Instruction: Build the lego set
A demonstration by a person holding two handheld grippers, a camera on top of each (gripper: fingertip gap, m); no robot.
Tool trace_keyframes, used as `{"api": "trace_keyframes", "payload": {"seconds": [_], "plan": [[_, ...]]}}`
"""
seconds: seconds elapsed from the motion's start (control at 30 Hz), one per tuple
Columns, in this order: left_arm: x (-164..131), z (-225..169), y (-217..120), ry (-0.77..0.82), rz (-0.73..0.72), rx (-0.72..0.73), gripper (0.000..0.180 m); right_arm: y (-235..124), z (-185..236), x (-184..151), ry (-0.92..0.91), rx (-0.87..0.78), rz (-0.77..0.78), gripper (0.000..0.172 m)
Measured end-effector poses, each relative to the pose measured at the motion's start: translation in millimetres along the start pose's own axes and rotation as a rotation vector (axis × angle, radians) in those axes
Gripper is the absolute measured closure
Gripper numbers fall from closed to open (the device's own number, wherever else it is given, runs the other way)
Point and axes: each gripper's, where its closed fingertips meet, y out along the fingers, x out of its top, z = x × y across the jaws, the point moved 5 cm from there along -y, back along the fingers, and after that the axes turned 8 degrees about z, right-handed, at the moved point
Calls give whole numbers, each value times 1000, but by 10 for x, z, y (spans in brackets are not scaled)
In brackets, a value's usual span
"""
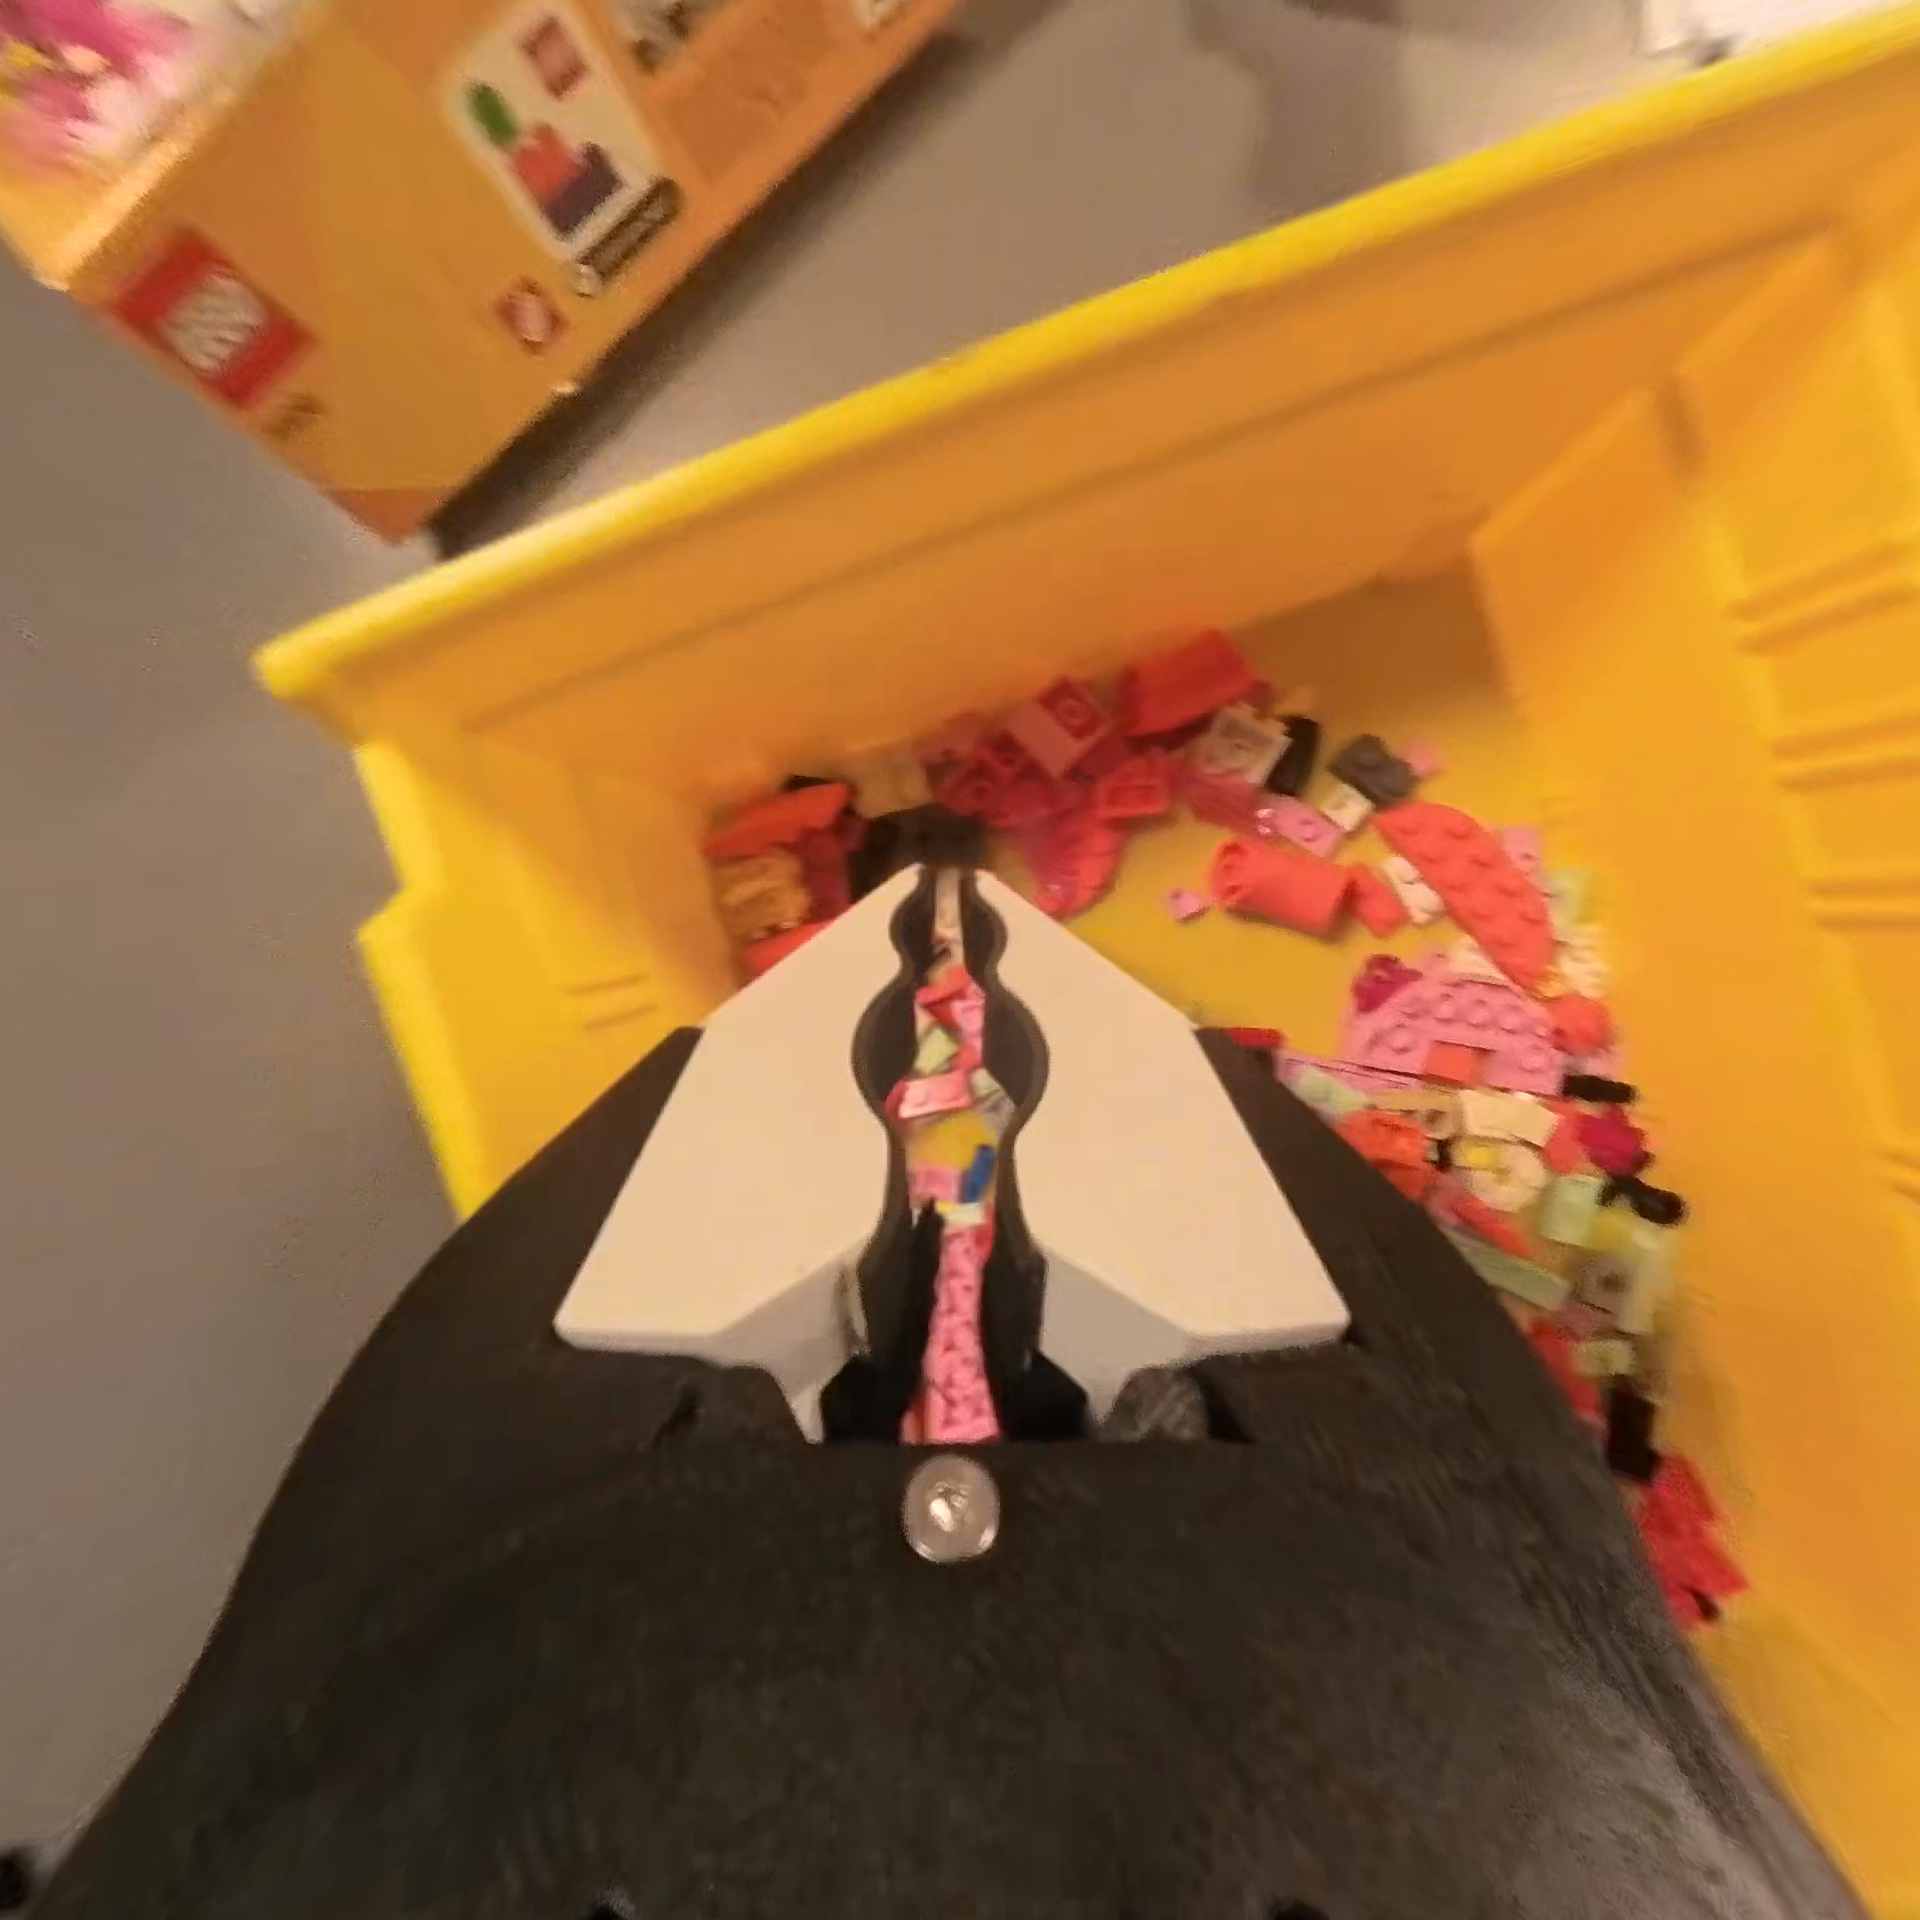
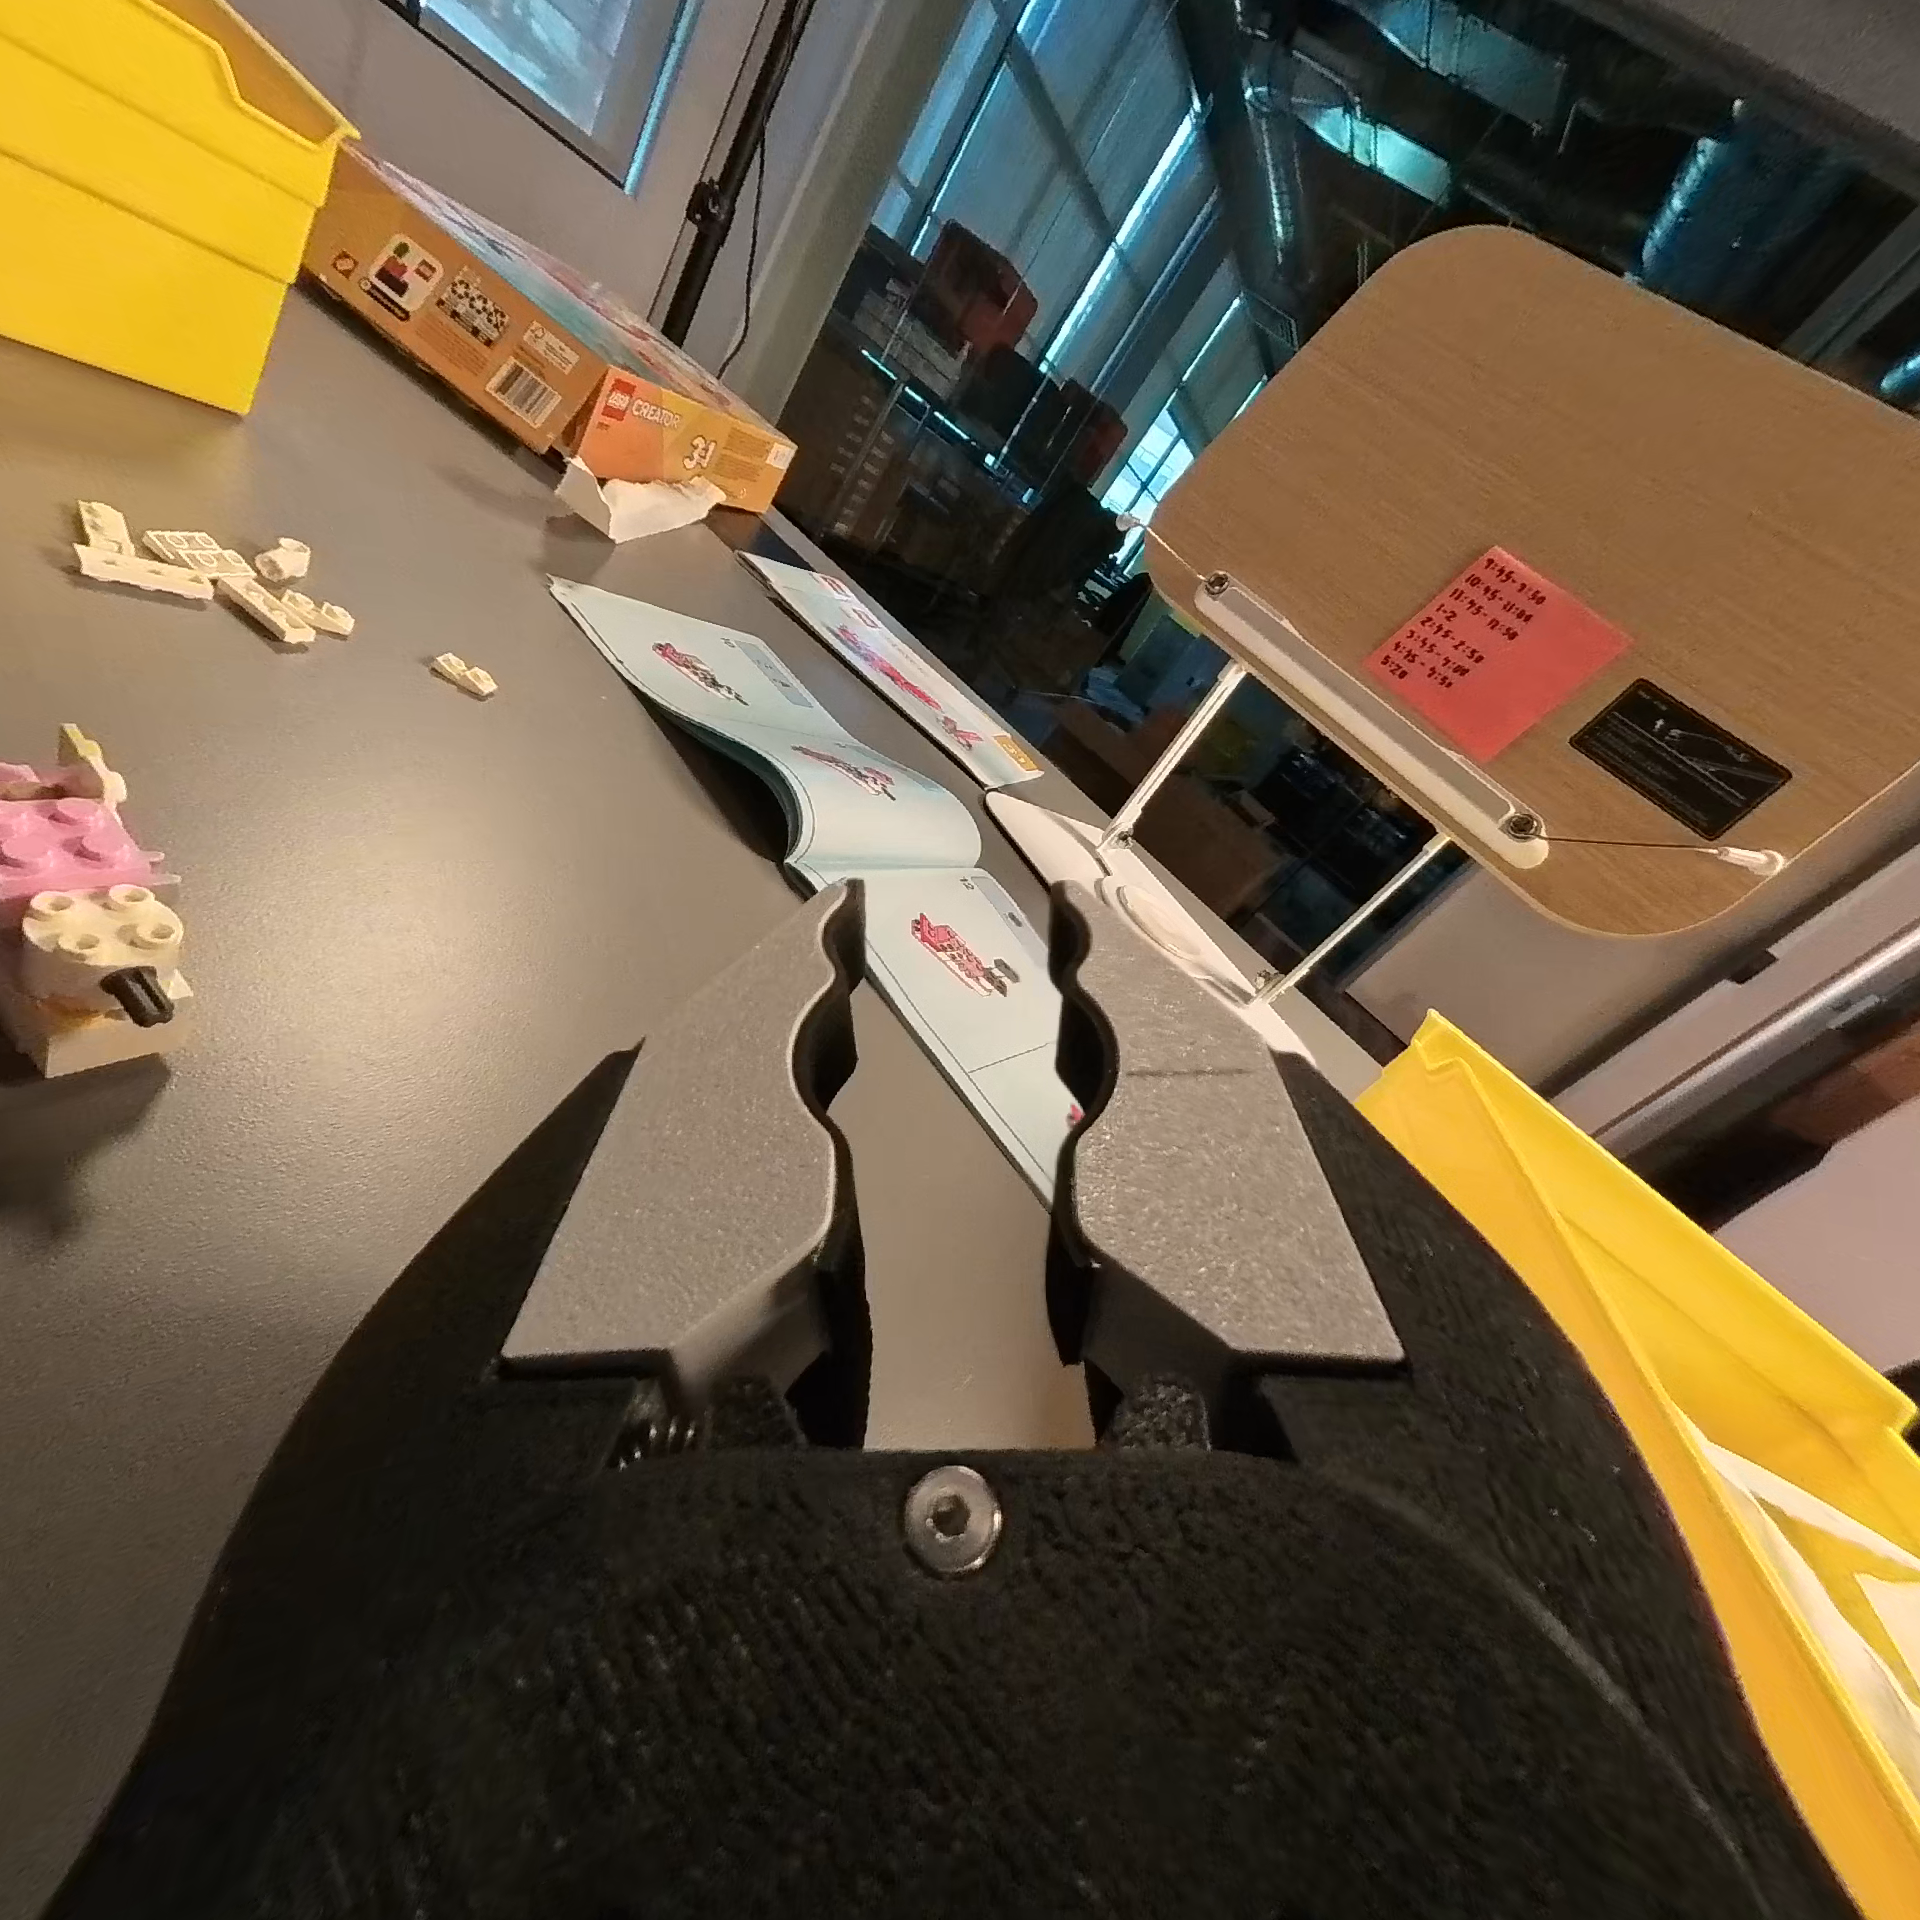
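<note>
A small dark piece [image 1: 943, 828] sits right at the tips of the left gripper [image 1: 948, 883]. Its white fingers [image 1: 790, 1091] are drawn almost together, leaving only a thin slit, and they seem to pinch that piece, though blur makes the contact hard to confirm. The gripper points down into a yellow bin [image 1: 935, 488], whose high walls keep a loose heap of red, pink and pale bricks [image 1: 1455, 1039] corralled along the far wall and right side. A printed cardboard box [image 1: 416, 260] lies outside on the grey tabletop [image 1: 156, 831].

The right gripper [image 2: 956, 935] hovers low over the tabletop, well apart from that bin's contents. Its grey fingers [image 2: 727, 1122] stand clearly apart with nothing between them. An open instruction booklet [image 2: 883, 821] lies flat just beyond them, pages up where they can be read. To the left stands a pink-and-white partial build [image 2: 73, 904], with loose white pieces [image 2: 208, 577] spread out singly beyond it, probably for easy picking. Another yellow bin [image 2: 1662, 1351] edges in beside this gripper.
</note>
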Motion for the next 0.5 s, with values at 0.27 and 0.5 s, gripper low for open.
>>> {"api": "trace_keyframes", "payload": {"seconds": [0.27, 0.5], "plan": [[148, 49, 58, 115, 154, 110, 180, 2, -3, -4, 2, 1, 3, 138], [219, 30, 187, -10, 245, -66, 161, -4, -7, -2, 7, 1, 0, 138]]}}
